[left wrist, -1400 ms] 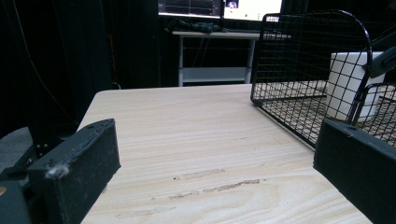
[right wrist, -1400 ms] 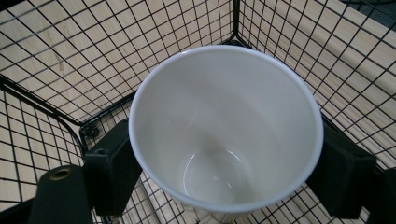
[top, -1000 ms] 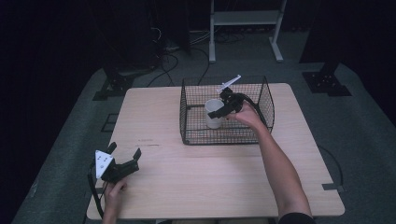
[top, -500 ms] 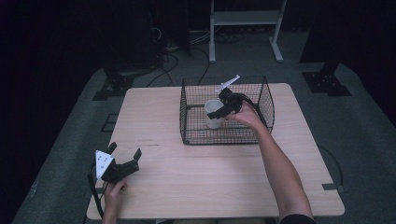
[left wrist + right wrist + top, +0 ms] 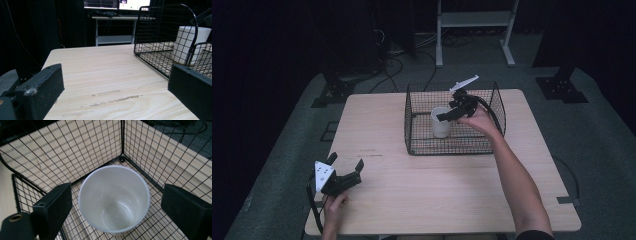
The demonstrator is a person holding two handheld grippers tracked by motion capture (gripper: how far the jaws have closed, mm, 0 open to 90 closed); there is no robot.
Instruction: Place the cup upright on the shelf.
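Cup (image 5: 441,121) upright in wire basket (image 5: 417,145), empty inside. Right gripper (image 5: 451,113) above cup, jaws spread either side of rim, not touching. Left gripper (image 5: 346,172) rests near table (image 5: 422,195) corner, jaws apart, empty.

Black grippers, grey three-cornered plates, trailing black cables, bare forearms

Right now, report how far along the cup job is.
Done: the white cup stands upright in the wire basket. In hand: the right gripper hangs open above it, jaws either side, not touching. Left: whether it grips or withdraws, I cannot tell. The left gripper rests open on the table.
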